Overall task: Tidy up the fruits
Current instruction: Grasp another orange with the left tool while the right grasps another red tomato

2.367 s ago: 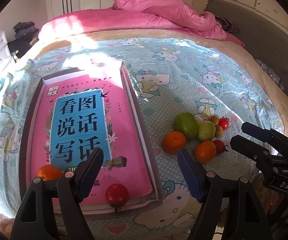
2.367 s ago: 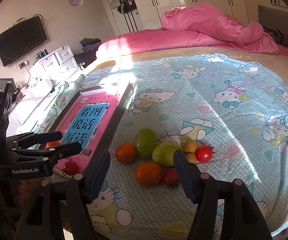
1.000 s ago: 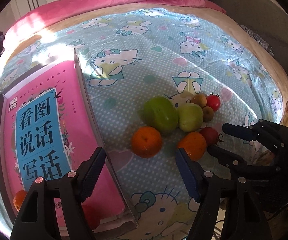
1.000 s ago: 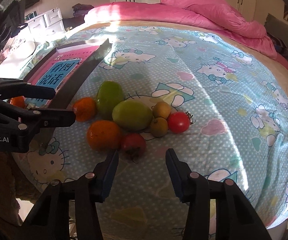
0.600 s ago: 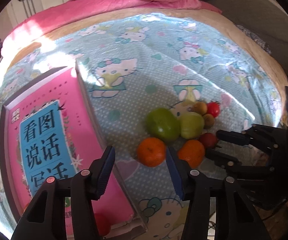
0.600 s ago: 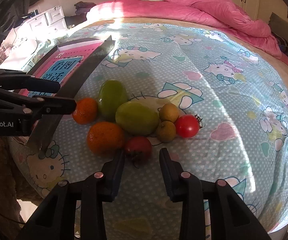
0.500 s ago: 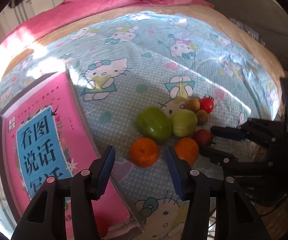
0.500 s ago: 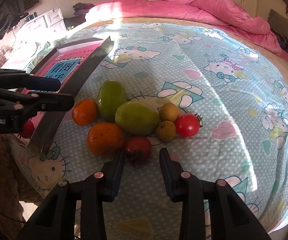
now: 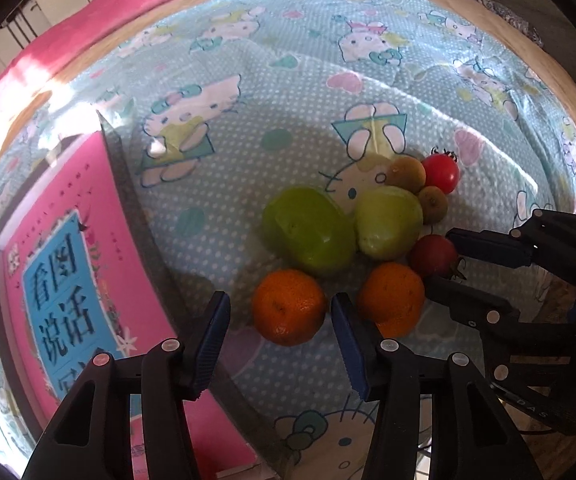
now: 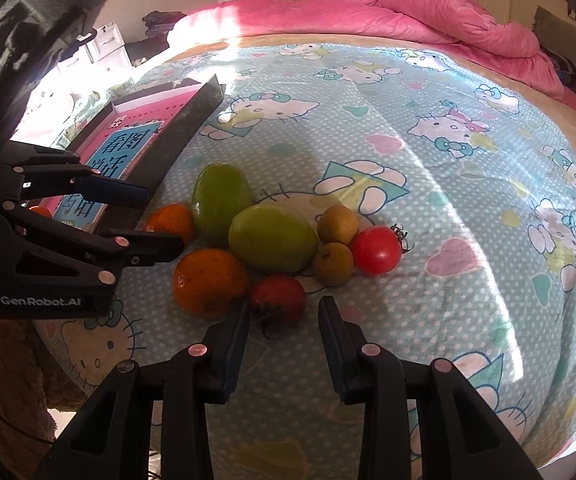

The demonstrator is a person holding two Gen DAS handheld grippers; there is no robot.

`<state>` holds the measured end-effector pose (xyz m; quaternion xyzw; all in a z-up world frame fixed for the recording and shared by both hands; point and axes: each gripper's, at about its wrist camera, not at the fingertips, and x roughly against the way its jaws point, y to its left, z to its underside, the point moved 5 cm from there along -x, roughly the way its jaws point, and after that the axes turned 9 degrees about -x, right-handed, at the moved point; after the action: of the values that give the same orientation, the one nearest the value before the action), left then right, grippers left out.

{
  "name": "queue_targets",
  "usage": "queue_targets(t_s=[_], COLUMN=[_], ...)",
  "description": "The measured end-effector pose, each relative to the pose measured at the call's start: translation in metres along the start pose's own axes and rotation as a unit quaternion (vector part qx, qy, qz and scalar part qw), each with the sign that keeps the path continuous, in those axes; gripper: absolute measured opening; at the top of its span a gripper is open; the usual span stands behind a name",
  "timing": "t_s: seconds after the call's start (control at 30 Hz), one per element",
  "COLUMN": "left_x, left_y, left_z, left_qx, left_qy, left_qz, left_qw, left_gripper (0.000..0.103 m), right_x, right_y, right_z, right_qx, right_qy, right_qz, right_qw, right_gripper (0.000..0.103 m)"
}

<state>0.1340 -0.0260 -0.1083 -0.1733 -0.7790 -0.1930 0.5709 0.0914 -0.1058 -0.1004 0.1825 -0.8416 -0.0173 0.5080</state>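
Observation:
A pile of fruit lies on the blue cartoon-print bedspread. My left gripper points down at it, open, with an orange between its fingertips; a gap shows on the left side. The same left gripper straddles that orange in the right wrist view. My right gripper is open around a dark red tomato, with a gap at its right pad. In the left wrist view the right gripper frames that tomato.
A second orange, two green fruits, a bright red tomato and two small brown fruits crowd the pile. A dark tray with a pink book lies left. A pink duvet is at the back.
The left gripper swung from over the tray to the fruit pile and came down around the orange. Both grippers' jaws narrowed. The right gripper closed in on the dark tomato.

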Motion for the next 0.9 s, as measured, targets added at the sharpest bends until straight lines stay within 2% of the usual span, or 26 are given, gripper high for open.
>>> queue_targets(t_s=[0.07,0.2,0.27,0.5,0.6,0.9], left_x=[-0.006,-0.006,-0.008,-0.003,0.004,0.036], left_y=[-0.002,-0.001,-0.001,0.0,0.003,0.022], left_z=[0.0,-0.002,-0.002,0.001,0.004,0.02], left_qx=[-0.002,0.006,0.011,0.029,0.046,0.093], left_qy=[0.006,-0.003,-0.005,-0.024,-0.037,-0.082], left_qz=[0.0,0.003,0.012,0.022,0.045,0.064], left_qw=[1.0,1.0,0.9999,0.9991,0.9972,0.9902], left_gripper=[0.054,0.05,0.04,0.04,0.039,0.039], right_x=[-0.001,-0.004,-0.004,0.0,0.006,0.028], right_y=[0.0,0.003,0.003,0.004,0.002,-0.002], right_z=[-0.001,-0.001,-0.002,-0.003,-0.004,-0.006], right_qx=[-0.002,0.006,0.006,0.004,-0.009,-0.03], right_qy=[0.002,0.003,0.002,-0.001,-0.005,-0.03], right_qz=[-0.006,0.002,0.002,-0.009,-0.027,-0.045], right_qw=[1.0,1.0,1.0,1.0,1.0,0.998], right_gripper=[0.03,0.03,0.03,0.03,0.03,0.03])
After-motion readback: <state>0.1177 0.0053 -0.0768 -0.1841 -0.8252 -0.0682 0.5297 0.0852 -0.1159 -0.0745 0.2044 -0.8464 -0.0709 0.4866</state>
